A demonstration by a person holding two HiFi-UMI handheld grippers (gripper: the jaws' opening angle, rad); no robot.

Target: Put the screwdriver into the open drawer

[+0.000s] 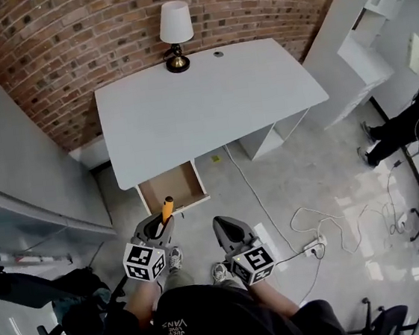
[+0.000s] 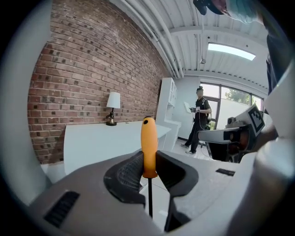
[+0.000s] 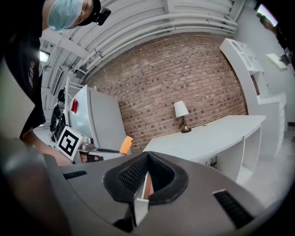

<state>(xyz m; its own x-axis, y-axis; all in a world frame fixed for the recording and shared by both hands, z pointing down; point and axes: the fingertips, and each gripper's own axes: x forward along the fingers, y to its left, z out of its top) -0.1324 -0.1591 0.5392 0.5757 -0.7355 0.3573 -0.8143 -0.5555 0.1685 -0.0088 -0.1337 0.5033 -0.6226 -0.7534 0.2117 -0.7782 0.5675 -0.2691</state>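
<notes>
The screwdriver (image 1: 167, 208) has an orange handle and a thin black shaft. My left gripper (image 1: 159, 223) is shut on the handle's lower end, and the handle tip points toward the open drawer (image 1: 171, 189) just ahead. In the left gripper view the orange handle (image 2: 148, 146) stands upright between the pads, with the shaft running down behind them. The wooden drawer is pulled out from under the white desk (image 1: 202, 100) and looks empty. My right gripper (image 1: 224, 225) hangs beside the left one, shut on nothing. From the right gripper (image 3: 146, 159) view the screwdriver handle (image 3: 126, 144) shows at the left.
A table lamp (image 1: 176, 35) stands at the desk's far edge. A white cable and power strip (image 1: 310, 248) lie on the floor to the right. A grey cabinet (image 1: 16, 185) stands at the left, white shelves (image 1: 374, 28) at the right, and a person (image 1: 404, 124) stands by them.
</notes>
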